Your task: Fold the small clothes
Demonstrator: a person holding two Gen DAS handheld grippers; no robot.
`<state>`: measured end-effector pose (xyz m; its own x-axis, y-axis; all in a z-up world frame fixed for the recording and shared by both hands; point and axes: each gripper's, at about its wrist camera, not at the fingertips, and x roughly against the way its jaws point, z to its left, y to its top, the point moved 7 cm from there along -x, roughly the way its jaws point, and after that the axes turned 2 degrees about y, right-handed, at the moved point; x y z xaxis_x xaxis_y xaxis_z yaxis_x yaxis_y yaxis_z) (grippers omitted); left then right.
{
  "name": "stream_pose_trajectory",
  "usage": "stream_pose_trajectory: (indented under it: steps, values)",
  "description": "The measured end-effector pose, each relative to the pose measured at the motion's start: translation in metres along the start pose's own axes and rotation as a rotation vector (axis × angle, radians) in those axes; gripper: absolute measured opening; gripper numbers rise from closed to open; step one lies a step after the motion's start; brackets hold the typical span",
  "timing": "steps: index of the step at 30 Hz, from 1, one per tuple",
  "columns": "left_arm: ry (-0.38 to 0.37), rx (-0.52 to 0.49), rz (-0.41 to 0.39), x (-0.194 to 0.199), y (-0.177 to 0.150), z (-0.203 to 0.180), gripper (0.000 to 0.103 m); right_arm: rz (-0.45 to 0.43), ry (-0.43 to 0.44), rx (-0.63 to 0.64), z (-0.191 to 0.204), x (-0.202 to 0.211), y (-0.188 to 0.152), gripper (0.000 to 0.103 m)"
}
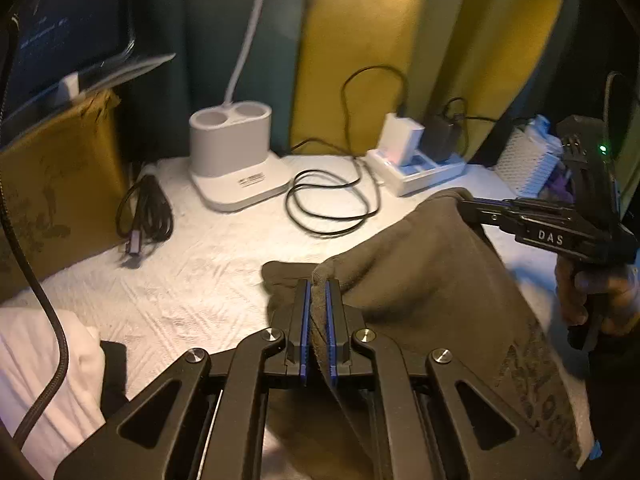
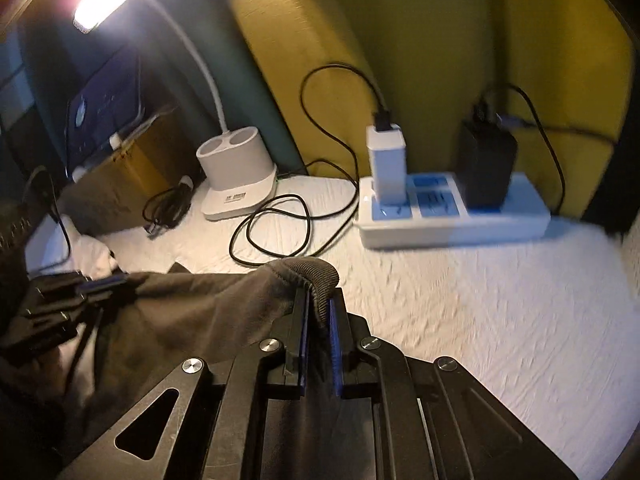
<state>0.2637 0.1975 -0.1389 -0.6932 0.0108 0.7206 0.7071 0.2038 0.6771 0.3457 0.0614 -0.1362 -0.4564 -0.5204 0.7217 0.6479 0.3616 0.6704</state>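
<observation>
A small dark brown garment (image 1: 424, 276) with a ribbed hem hangs stretched between my two grippers above the white textured table cover (image 1: 192, 272). My left gripper (image 1: 318, 286) is shut on one edge of it. My right gripper (image 2: 318, 300) is shut on the ribbed hem (image 2: 316, 274) at the other corner. In the left wrist view the right gripper (image 1: 464, 204) pinches the cloth's far corner at the right. In the right wrist view the left gripper (image 2: 104, 282) holds the cloth (image 2: 192, 312) at the left. A faint print shows on the garment's lower part (image 1: 540, 392).
At the back stand a white desk lamp base (image 1: 236, 156), a coiled black cable (image 1: 332, 204), a white power strip (image 2: 452, 220) with chargers, and a bundled cable (image 1: 146, 216). A cardboard box (image 1: 52, 184) stands at left. White cloth (image 1: 48, 372) lies at near left.
</observation>
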Motion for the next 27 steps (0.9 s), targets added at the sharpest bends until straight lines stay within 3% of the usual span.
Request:
stream_pose_trajectory:
  steps: [3, 7, 10, 14, 15, 18, 22, 27]
  values:
    - [0.013, 0.023, 0.046, -0.016, -0.008, 0.008, 0.006, 0.058, -0.075, 0.058, -0.005, -0.021, -0.013, 0.009]
    - [0.029, 0.032, 0.087, -0.029, -0.016, 0.009, 0.006, 0.094, -0.102, 0.053, -0.014, -0.035, -0.029, 0.01]
    - [0.038, 0.041, 0.094, -0.026, -0.015, 0.009, 0.008, 0.098, -0.132, 0.062, -0.014, -0.033, -0.028, 0.018]
    - [0.055, 0.034, 0.097, -0.009, -0.013, 0.004, 0.009, 0.104, -0.201, 0.053, -0.022, -0.027, -0.031, 0.046]
    - [0.052, 0.029, 0.093, -0.004, -0.013, 0.001, 0.009, 0.101, -0.208, 0.047, -0.023, -0.024, -0.032, 0.049]
    - [0.041, 0.014, 0.082, 0.013, -0.017, -0.011, 0.015, 0.093, -0.224, 0.044, -0.025, -0.012, -0.035, 0.049]
    - [-0.001, 0.02, 0.08, 0.033, -0.029, -0.026, 0.039, 0.079, -0.232, 0.038, -0.021, 0.006, -0.039, 0.049]
    - [-0.021, 0.016, 0.115, 0.04, -0.05, -0.041, 0.041, 0.066, -0.221, 0.022, -0.008, 0.028, -0.051, 0.049]
